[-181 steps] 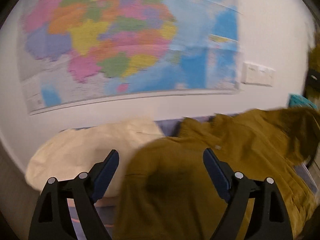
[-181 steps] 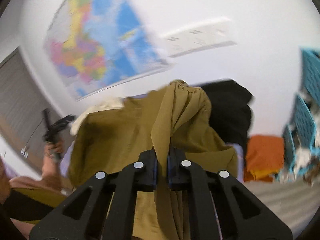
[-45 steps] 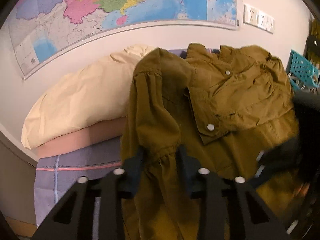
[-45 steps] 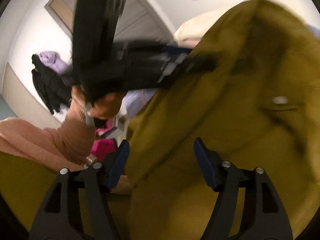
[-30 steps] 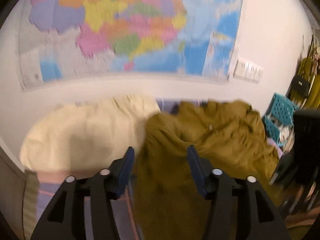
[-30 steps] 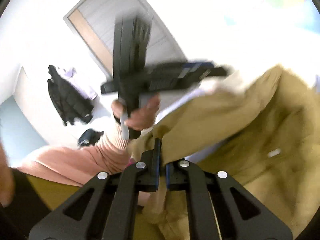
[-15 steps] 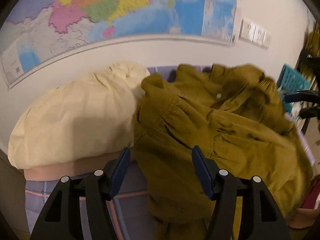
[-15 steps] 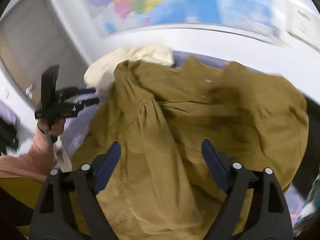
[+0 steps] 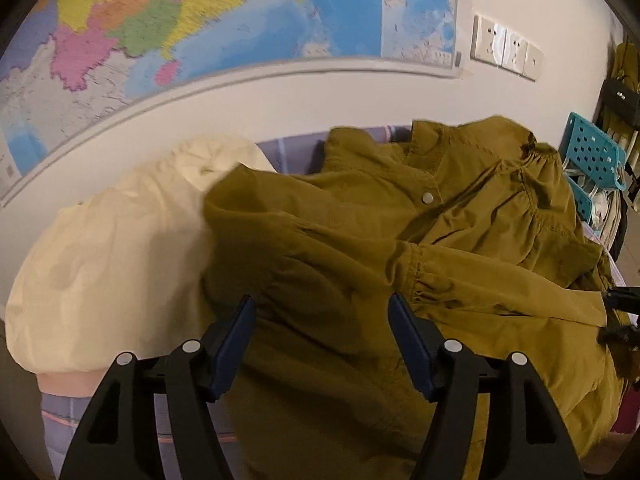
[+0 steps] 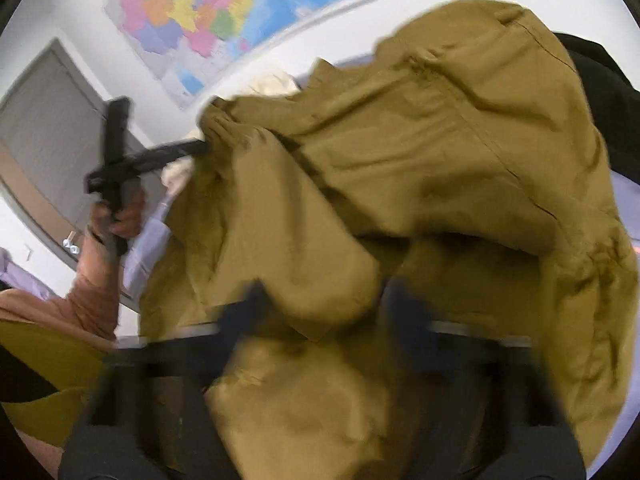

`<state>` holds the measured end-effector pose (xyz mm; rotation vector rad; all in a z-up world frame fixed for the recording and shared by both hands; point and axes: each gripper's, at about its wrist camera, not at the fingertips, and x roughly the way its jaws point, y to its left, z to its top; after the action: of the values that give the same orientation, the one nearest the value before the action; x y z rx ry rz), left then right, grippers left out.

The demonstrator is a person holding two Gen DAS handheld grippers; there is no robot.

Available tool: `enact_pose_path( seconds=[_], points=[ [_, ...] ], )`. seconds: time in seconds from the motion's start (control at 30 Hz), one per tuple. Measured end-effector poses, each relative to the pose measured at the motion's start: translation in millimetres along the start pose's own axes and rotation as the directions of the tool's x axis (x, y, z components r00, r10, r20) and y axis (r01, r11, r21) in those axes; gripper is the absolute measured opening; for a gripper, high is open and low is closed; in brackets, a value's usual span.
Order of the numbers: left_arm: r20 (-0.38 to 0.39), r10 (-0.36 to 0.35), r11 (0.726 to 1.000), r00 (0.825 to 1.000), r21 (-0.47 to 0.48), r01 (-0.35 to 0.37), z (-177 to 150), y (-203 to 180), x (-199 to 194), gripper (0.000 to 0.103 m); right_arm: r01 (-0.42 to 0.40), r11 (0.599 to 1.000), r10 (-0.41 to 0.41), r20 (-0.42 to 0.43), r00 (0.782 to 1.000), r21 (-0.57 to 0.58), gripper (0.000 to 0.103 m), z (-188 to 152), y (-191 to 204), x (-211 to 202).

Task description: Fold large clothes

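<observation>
Both tongs, the left gripper [image 9: 322, 340] and the right gripper [image 10: 324, 316], are held apart over the olive jacket [image 9: 400, 264], which is spread rumpled on the bed beside a cream pillow [image 9: 116, 264], apparently for regripping.

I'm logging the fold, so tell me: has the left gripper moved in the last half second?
Yes. In the left wrist view the left gripper has closed in: the cream bedding and olive jacket loom larger between its open fingers.

Jacket [image 9: 360, 248] matt olive cloth; pillow [image 9: 112, 264] cream cloth; map [image 9: 200, 20] glossy paper.
</observation>
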<state>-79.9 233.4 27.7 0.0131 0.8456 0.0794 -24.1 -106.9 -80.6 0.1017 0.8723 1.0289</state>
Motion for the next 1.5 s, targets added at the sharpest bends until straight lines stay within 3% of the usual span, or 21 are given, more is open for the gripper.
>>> enact_pose_path(
  seconds=[0.1, 0.17, 0.27, 0.33, 0.37, 0.43, 0.5, 0.57, 0.73, 0.87, 0.9, 0.97, 1.03, 1.07, 1.17, 1.27, 1.33, 1.4, 1.43, 1.47, 1.5],
  points=[
    [-0.015, 0.010, 1.000, 1.000, -0.003, -0.010, 0.4, -6.2, 9.4, 0.066, 0.039, 0.998, -0.035, 0.072, 0.997, -0.045, 0.019, 18.9, 10.2, -18.5],
    [-0.001, 0.017, 1.000, 1.000, -0.017, -0.017, 4.3, -7.1, 12.2, 0.066, 0.128, 0.988, -0.116, 0.133, 0.984, -0.087, 0.017, 37.9, 19.0, -38.1],
    [0.010, -0.033, 0.996, 0.999, -0.085, 0.034, 13.8, -4.1, 15.4, 0.066, 0.349, 0.925, -0.305, 0.255, 0.917, -0.148, 0.019, 75.1, 30.5, -67.1],
    [0.033, -0.054, 0.990, 0.998, -0.125, 0.058, 20.9, -5.9, 18.5, 0.066, 0.421, 0.897, -0.369, 0.296, 0.881, -0.134, 0.028, 90.9, 26.4, -69.3],
    [0.041, -0.017, 0.992, 0.999, -0.121, 0.022, 23.7, -9.7, 22.2, 0.068, 0.416, 0.901, -0.370, 0.283, 0.885, -0.124, 0.046, 97.1, 19.6, -63.2],
    [0.032, 0.069, 0.993, 0.997, -0.102, -0.066, 24.6, -14.4, 32.8, 0.068, 0.454, 0.884, -0.418, 0.248, 0.874, -0.110, 0.067, 101.0, 6.8, -46.5],
    [-0.006, 0.080, 0.991, 0.997, -0.105, -0.080, 22.0, -11.4, 45.1, 0.068, 0.455, 0.884, -0.428, 0.208, 0.879, -0.104, 0.067, 98.2, -5.8, -30.8],
    [-0.017, 0.090, 0.991, 0.996, -0.095, -0.092, 17.7, -9.1, 49.9, 0.067, 0.396, 0.918, -0.381, 0.204, 0.902, -0.036, 0.073, 88.9, -22.7, -31.8],
    [-0.010, 0.103, 0.991, 0.995, -0.082, -0.104, 15.6, -5.4, 48.2, 0.067, 0.318, 0.944, -0.330, 0.210, 0.920, 0.090, 0.073, 67.8, -54.8, -47.2],
    [-0.003, 0.124, 0.990, 0.992, -0.067, -0.124, 15.3, -8.5, 49.3, 0.067, 0.289, 0.946, -0.308, 0.134, 0.942, 0.144, 0.073, 61.1, -72.8, -27.6],
    [-0.003, 0.135, 0.989, 0.991, -0.062, -0.135, 14.9, -9.7, 50.5, 0.067, 0.289, 0.945, -0.308, 0.115, 0.945, 0.151, 0.067, 61.1, -75.4, -22.6],
    [-0.002, 0.147, 0.987, 0.989, -0.061, -0.147, 13.9, -9.8, 50.4, 0.067, 0.289, 0.949, -0.304, 0.123, 0.945, 0.123, 0.024, 64.8, -70.6, -17.0],
    [0.000, 0.146, 0.987, 0.989, -0.066, -0.146, 13.6, -7.2, 49.2, 0.064, 0.322, 0.945, -0.327, 0.167, 0.930, 0.060, 0.007, 73.1, -54.0, -24.5],
    [0.002, 0.145, 0.987, 0.989, -0.074, -0.144, 13.6, -5.1, 48.4, 0.063, 0.343, 0.938, -0.344, 0.194, 0.919, 0.037, 0.005, 76.3, -47.2, -28.3],
    [0.005, 0.135, 0.986, 0.991, -0.097, -0.134, 13.9, 0.0, 48.6, 0.063, 0.404, 0.915, -0.383, 0.299, 0.874, -0.010, 0.005, 91.4, -30.3, -46.2],
    [0.014, 0.153, 0.985, 0.988, -0.083, -0.151, 12.4, -5.7, 50.1, 0.067, 0.479, 0.878, -0.464, 0.223, 0.857, -0.012, 0.006, 98.4, -50.8, -27.3],
    [0.015, 0.170, 0.984, 0.985, -0.059, -0.169, 11.4, -11.7, 52.2, 0.070, 0.469, 0.883, -0.468, 0.133, 0.874, 0.022, 0.015, 95.4, -70.7, -12.1],
    [0.020, 0.168, 0.985, 0.986, -0.052, -0.167, 9.8, -13.6, 50.3, 0.070, 0.461, 0.886, -0.464, 0.113, 0.879, 0.049, 0.023, 89.6, -77.7, -9.8],
    [0.022, 0.162, 0.986, 0.987, -0.051, -0.161, 9.0, -13.5, 48.5, 0.071, 0.456, 0.888, -0.460, 0.133, 0.878, 0.059, 0.038, 86.1, -76.7, -15.8],
    [0.026, 0.159, 0.986, 0.987, -0.049, -0.158, 8.1, -13.8, 46.6, 0.071, 0.473, 0.879, -0.478, 0.157, 0.865, 0.070, 0.049, 83.8, -73.4, -23.9],
    [0.032, 0.157, 0.987, 0.987, -0.041, -0.156, 7.0, -14.4, 43.7, 0.071, 0.490, 0.869, -0.494, 0.181, 0.850, 0.072, 0.049, 81.5, -68.7, -31.2]
  ],
)
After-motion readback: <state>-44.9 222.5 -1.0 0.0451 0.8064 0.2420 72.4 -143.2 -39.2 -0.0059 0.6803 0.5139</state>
